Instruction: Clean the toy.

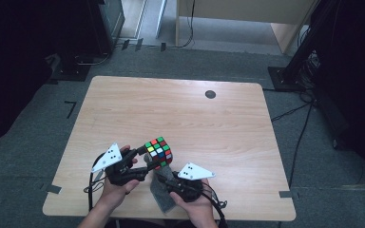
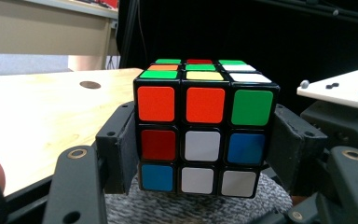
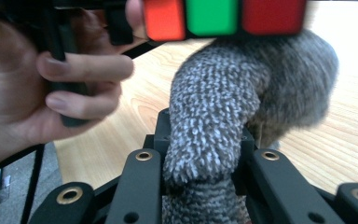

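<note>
With our left gripper (image 1: 140, 159) we hold the puzzle cube (image 1: 158, 152) between the two pads, which press on its left and right faces, so the cube sits straight ahead of these fingers and a little above the table; in the left gripper view the cube (image 2: 205, 126) stands upright, with the orange and green row on top. Just under the cube lies the grey cloth (image 1: 160, 190), and it touches the bottom face. Our right gripper (image 1: 170, 183) has its jaws narrow and clamped on this cloth (image 3: 214, 126), which rises from between the fingers and bends up to the cube's (image 3: 223, 16) underside. The cloth's long axis runs from the right fingers toward the cube, so we judge the right hand is the nearer one for wiping. Below is a light wooden table (image 1: 195, 118), and around it a grey carpet floor (image 1: 24, 161) and dark stands.
</note>
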{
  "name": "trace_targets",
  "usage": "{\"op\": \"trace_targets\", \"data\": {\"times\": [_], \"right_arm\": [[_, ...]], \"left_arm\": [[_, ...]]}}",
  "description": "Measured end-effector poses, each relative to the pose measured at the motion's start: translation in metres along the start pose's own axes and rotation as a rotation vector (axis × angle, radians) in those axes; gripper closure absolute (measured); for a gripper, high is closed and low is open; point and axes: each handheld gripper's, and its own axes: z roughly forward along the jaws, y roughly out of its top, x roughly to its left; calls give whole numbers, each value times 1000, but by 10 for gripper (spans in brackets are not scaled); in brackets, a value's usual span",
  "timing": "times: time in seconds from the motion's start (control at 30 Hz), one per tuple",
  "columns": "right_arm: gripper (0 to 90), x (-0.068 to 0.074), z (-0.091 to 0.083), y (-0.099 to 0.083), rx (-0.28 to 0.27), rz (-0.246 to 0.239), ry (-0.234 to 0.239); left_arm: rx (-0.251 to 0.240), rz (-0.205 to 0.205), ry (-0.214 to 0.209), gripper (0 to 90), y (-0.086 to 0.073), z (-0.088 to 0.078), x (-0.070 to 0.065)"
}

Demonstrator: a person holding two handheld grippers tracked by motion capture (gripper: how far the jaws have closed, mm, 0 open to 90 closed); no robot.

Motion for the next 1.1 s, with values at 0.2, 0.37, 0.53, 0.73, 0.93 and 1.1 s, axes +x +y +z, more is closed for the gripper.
{"op": "trace_targets", "data": {"times": [0.2,0.37,0.53,0.73,0.93,1.1], "right_arm": [[727,11,4,0,-8,-13,29],[731,-14,-15,2,-80,83,-89],[728,-5,-9,0,-42,34,-68],[728,3,-3,1,-18,4,-34],[725,-34,-38,10,-108,36,-226],[718,-64,-62,13,-141,39,-394]], "left_arm": [[16,37,15,343,-3,2,-3],[-1,17,31,344,0,-4,4],[11,12,14,343,-2,1,1],[16,28,31,344,-2,1,-1],[5,20,73,343,0,-6,9],[12,9,83,343,-1,-5,12]]}}
